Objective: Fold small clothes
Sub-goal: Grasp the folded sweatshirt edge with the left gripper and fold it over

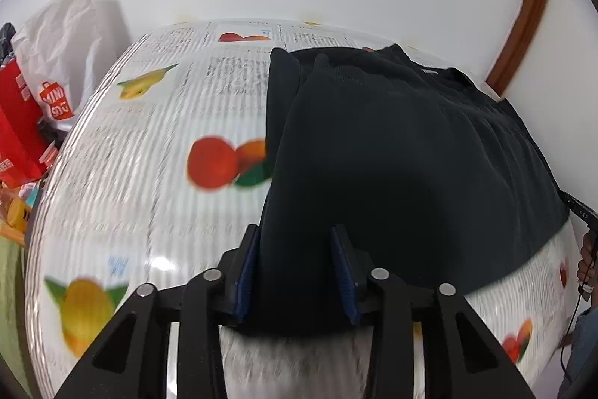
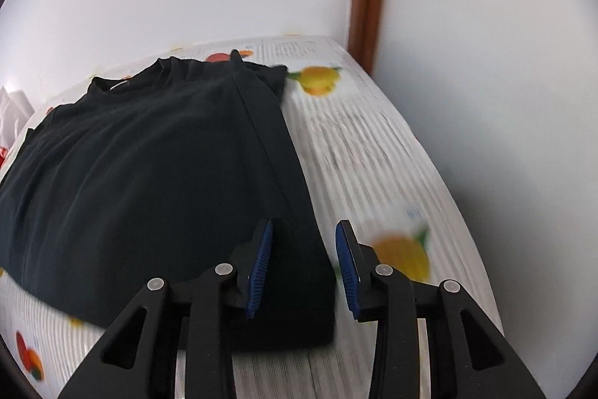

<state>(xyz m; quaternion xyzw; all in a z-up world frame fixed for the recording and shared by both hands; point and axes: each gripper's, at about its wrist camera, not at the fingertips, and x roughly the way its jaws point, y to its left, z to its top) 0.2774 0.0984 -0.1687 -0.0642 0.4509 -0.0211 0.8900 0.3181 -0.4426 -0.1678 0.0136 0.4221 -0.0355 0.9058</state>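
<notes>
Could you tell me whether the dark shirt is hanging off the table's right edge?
No, the dark shirt lies on the table, with bare patterned cloth to its right.

At the left edge of the left wrist view we see a white shopping bag (image 1: 56, 62) above a red box (image 1: 18, 133); a brown door frame (image 1: 523, 14) runs up the upper right.

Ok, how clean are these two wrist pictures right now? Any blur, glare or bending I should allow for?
Left wrist view: the fruit-print tablecloth is smeared by motion blur, with a small glare patch near the left gripper; the dark shirt reads almost featureless. Right wrist view: the cloth is streaked too, while the right gripper stays sharp. Both views bow the table edges with fisheye distortion.
</notes>
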